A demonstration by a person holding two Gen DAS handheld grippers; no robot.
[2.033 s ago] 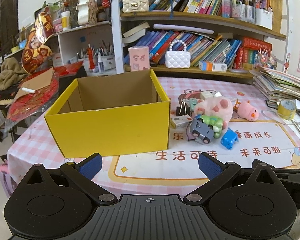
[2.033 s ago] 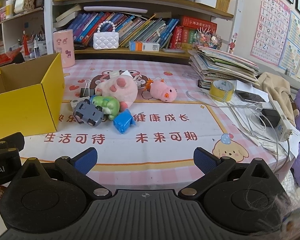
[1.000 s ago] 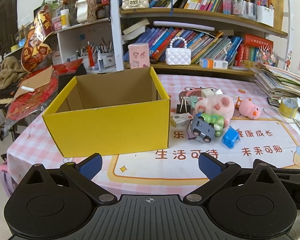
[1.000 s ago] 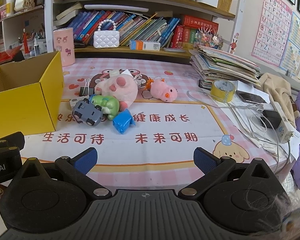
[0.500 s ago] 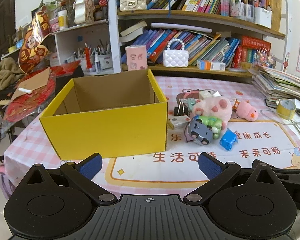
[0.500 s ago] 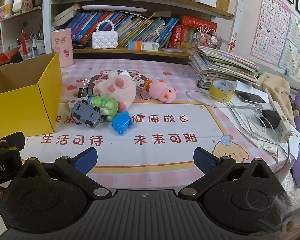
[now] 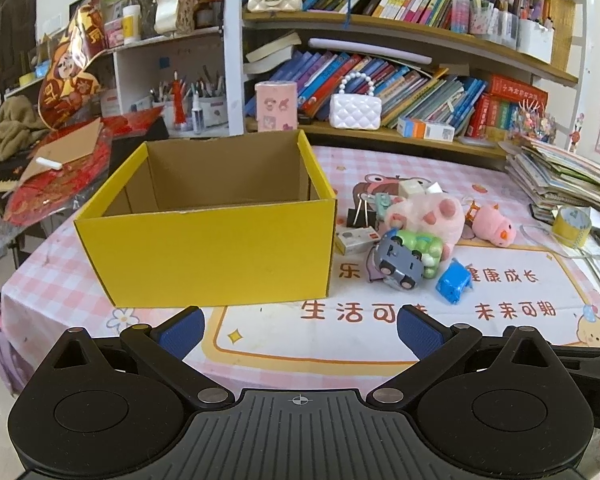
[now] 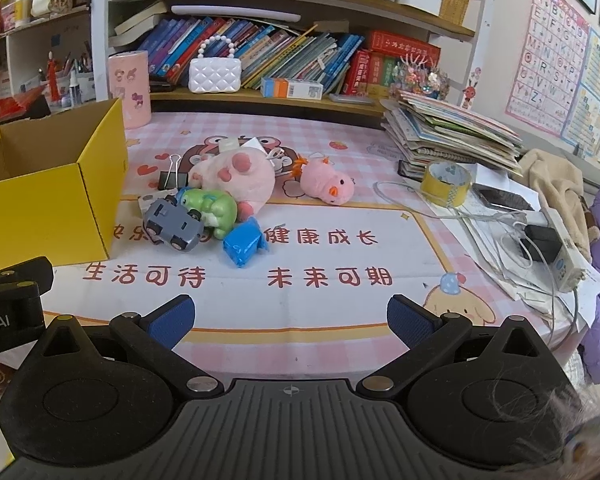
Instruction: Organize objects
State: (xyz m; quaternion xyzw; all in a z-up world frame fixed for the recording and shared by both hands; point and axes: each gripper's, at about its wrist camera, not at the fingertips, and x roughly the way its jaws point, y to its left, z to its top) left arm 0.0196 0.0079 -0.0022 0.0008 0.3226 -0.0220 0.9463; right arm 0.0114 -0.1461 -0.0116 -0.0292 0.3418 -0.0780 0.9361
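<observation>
Left wrist view: the left gripper sits low in the frame with its blue-padded fingers spread wide and nothing between them. A yellow cardboard box, open at the top, fills the centre-left of the frame on the pink checked tablecloth. To its right, mid-frame, lies a cluster of toys: a grey toy car leaning against a green plush, a big pink plush pig behind them, a blue toy just right of the car, and a small pink plush further right, apart from the pile. A black binder clip stands between the box and the pig

Right wrist view: the right gripper is at the bottom, fingers also wide apart and holding nothing. The box appears at the left edge, the toy pile centre-left: car, green plush, pig, blue toy, small pink plush. A yellow tape roll lies at right, near a stack of books
</observation>
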